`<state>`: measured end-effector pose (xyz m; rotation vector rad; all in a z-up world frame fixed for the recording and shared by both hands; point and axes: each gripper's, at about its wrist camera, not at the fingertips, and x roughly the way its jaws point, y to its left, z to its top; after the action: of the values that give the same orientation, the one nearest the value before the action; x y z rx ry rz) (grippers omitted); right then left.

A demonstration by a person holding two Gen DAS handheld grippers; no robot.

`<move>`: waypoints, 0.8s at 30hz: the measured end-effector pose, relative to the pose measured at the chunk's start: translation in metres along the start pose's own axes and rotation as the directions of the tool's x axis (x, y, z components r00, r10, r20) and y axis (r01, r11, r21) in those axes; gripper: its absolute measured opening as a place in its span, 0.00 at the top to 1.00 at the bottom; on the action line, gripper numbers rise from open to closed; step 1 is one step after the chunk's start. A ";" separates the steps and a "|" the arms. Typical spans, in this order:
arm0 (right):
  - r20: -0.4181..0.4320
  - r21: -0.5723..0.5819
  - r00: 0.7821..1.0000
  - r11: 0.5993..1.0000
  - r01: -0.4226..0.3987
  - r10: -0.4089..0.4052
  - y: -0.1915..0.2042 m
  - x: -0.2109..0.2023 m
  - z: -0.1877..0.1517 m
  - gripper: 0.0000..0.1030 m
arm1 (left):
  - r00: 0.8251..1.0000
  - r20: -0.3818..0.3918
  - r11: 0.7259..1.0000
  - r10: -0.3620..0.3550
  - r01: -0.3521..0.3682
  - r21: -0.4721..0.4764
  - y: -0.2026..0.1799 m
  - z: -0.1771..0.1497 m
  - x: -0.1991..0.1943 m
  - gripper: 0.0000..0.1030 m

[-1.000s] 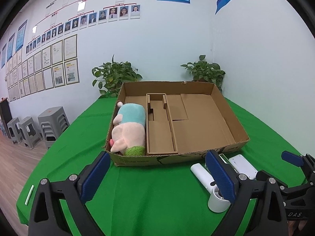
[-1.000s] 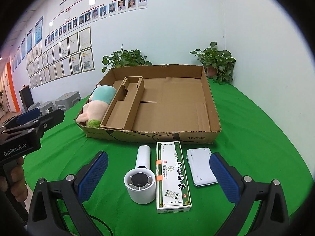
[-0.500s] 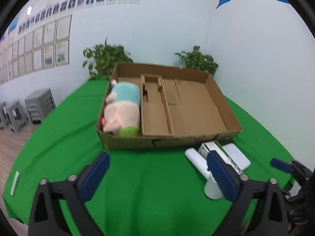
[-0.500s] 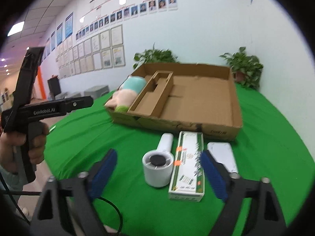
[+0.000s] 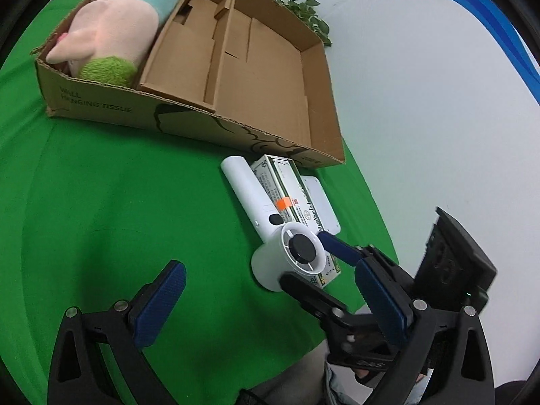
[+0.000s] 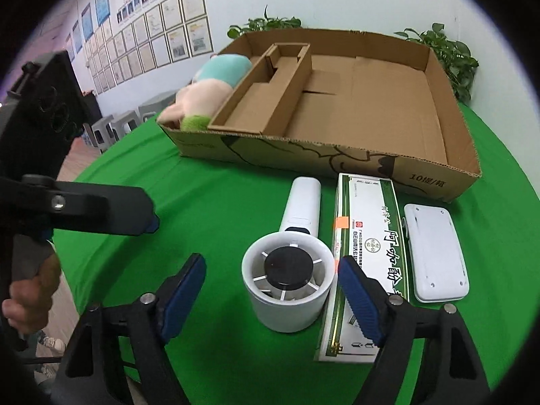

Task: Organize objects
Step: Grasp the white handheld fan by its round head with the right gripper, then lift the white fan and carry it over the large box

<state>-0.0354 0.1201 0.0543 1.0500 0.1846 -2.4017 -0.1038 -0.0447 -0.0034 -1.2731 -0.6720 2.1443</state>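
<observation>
A white hand-held fan lies on the green table in front of the cardboard box, also in the left wrist view. Beside it lie a green-and-white carton and a flat white device. A plush toy lies in the box's left compartment. My right gripper is open, its blue pads on either side of the fan head without touching it. My left gripper is open and empty, above the table to the fan's left. The right gripper shows in the left wrist view, by the fan head.
The box has a narrow cardboard divider insert and a wide bare compartment. Potted plants stand behind it by the white wall. Grey stools stand on the floor at left. The table edge curves close on the right.
My right gripper has moved forward and down so its pads flank the fan head. My left gripper has tilted down and swung right, closer to the fan.
</observation>
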 end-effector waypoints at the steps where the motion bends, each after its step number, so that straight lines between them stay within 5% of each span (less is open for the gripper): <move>1: -0.011 -0.002 1.000 1.000 0.012 -0.013 0.000 0.003 -0.001 0.37 | 1.000 0.001 1.000 -0.006 0.006 0.007 -0.003 -0.002 -0.001 0.03; 2: -0.021 -0.002 0.999 1.000 0.025 -0.025 0.000 0.006 -0.003 0.45 | 1.000 0.000 1.000 -0.013 0.013 0.014 -0.003 -0.002 0.000 0.03; 8: -0.032 -0.024 0.998 0.998 0.055 -0.056 0.011 0.010 -0.010 0.46 | 0.998 -0.024 0.999 -0.051 0.051 0.004 0.006 -0.003 0.006 0.10; 12: -0.015 0.059 1.000 0.998 -0.025 0.026 0.014 0.000 -0.023 0.46 | 0.996 -0.035 0.997 -0.079 0.078 -0.026 0.016 -0.005 0.010 0.12; 17: 0.006 0.142 0.997 0.987 -0.081 0.081 0.021 -0.014 -0.039 0.46 | 0.988 -0.090 0.990 -0.124 0.117 -0.074 0.020 -0.010 0.032 0.26; 24: 0.079 0.082 0.996 0.996 -0.035 0.028 0.043 -0.027 -0.062 0.46 | 0.973 -0.169 0.986 -0.160 0.148 -0.082 0.006 -0.021 0.059 0.41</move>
<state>0.0419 0.1135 0.0344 0.9868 0.0404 -2.4350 -0.1102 -0.0063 -0.0531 -1.3795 -0.7503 1.8741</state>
